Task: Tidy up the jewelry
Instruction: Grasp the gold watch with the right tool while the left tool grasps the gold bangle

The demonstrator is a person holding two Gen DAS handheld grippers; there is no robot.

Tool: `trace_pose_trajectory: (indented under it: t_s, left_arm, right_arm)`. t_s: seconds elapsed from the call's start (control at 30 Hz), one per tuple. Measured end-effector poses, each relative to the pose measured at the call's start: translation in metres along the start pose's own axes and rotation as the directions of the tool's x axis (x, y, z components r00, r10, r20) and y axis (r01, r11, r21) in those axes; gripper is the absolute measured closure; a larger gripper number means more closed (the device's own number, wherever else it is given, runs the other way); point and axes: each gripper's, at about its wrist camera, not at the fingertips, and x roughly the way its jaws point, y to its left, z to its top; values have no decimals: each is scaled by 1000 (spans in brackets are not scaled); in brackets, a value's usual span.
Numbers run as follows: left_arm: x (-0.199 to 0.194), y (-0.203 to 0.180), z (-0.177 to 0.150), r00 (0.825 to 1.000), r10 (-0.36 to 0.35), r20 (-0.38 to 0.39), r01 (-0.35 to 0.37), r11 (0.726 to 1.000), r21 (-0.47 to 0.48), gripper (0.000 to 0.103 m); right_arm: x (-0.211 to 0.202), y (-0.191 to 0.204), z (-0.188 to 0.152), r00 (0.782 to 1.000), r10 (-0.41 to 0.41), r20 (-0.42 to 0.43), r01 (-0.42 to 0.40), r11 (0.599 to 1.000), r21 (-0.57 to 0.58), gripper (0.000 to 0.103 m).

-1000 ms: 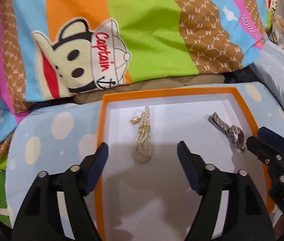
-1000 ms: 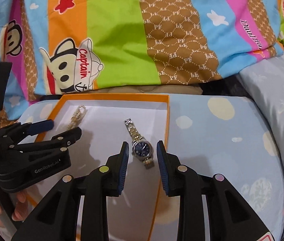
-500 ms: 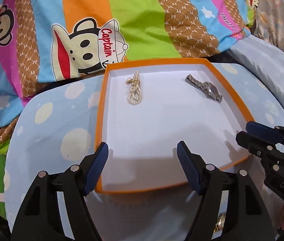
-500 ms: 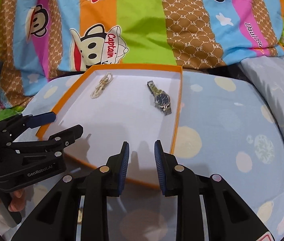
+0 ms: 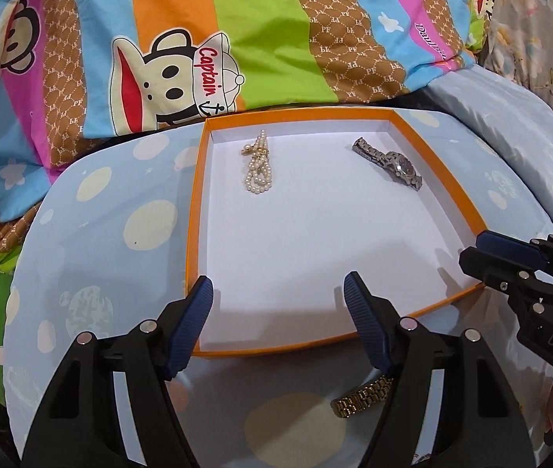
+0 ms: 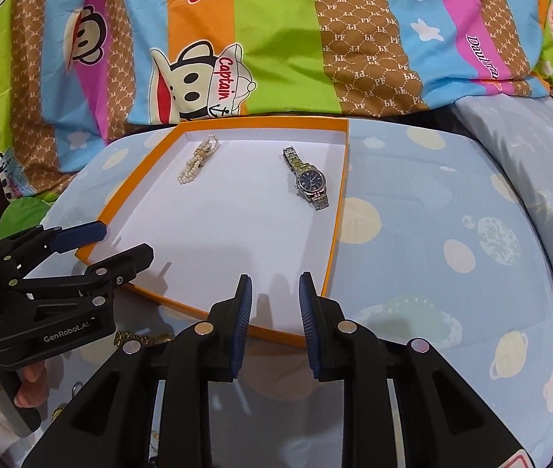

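Pearls (image 5: 257,171) and watch (image 5: 393,163) already lay in the tray (image 5: 193,210); a gold band (image 5: 362,397) waited outside it, near its front edge. Left gripper (image 5: 278,321) gaped empty; right gripper (image 6: 274,314) stood narrowly apart, holding nothing.

Gold bracelet (image 5: 362,396): partly hidden behind the left claw's (image 5: 278,300) right finger, at 5 o'clock of the tray (image 5: 194,234).
Gold chain (image 6: 139,338): mostly covered by both claws' bodies.
Small pieces at bottom left (image 6: 66,401): too small to tell.
Hand (image 6: 3,384): cut by the edge.
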Motion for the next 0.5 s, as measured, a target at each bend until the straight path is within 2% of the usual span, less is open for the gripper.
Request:
trace_pose_trajectory:
  t_s: [0.07,0.13,0.27,0.37,0.5]
  left_arm:
    - [-4,4,2,1000,-12,4,12,999,-32,36]
    - [-15,11,3,998,-56,27,58,995,-76,36]
    - [-46,22,-5,994,-73,83,82,991,-107,30]
    - [-62,33,-21,993,-72,93,84,988,-133,27]
    - [-68,45,-54,997,-51,64,61,984,-165,27]
  right_arm:
    - [-13,1,-1,999,6,43,-6,1000,13,78]
    - [-28,2,-4,996,31,78,-32,999,10,77]
    - [-52,5,-21,993,61,105,-60,998,-13,75]
    - [-60,2,-40,991,81,105,-81,997,-3,74]
    - [-64,-2,-62,992,87,93,-90,995,29,74]
